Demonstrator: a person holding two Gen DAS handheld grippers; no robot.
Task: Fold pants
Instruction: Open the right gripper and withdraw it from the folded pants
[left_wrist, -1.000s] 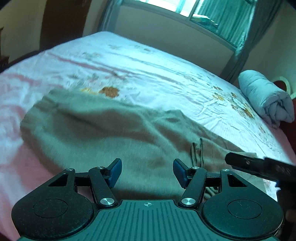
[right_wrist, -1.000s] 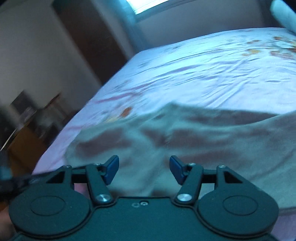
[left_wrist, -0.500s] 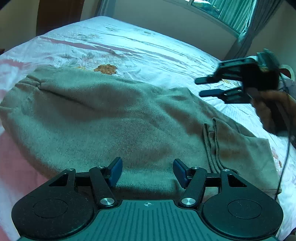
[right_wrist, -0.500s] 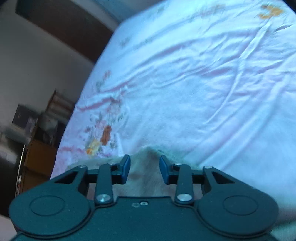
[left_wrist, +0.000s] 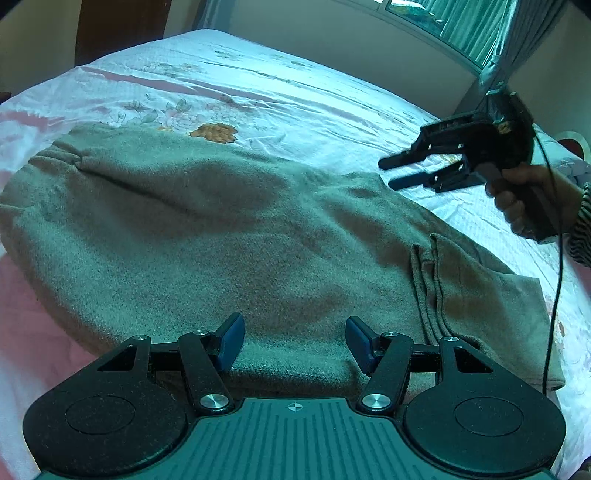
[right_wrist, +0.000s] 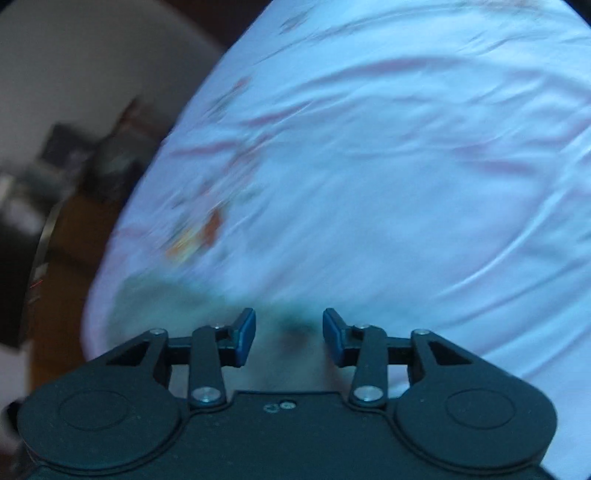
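Observation:
Grey-green pants (left_wrist: 229, 236) lie spread across the bed, with a folded bunch (left_wrist: 476, 291) at their right end. My left gripper (left_wrist: 294, 345) is open and empty, low over the near edge of the pants. My right gripper (left_wrist: 395, 171) shows in the left wrist view, held in the air above the pants' far right edge, its fingers apart. In the blurred right wrist view my right gripper (right_wrist: 289, 338) is open and empty, with a pale patch of the pants (right_wrist: 166, 306) below it.
The bed (left_wrist: 295, 85) has a white and pink floral sheet. A wall and a window with curtains (left_wrist: 461, 26) are behind it. Dark furniture (right_wrist: 74, 177) stands beside the bed in the right wrist view. A cable (left_wrist: 554, 295) hangs from the right hand.
My right gripper has lifted off the pants and swung up to the right, its jaws narrowing then widening again. My left gripper has stayed open and moved closer over the pants.

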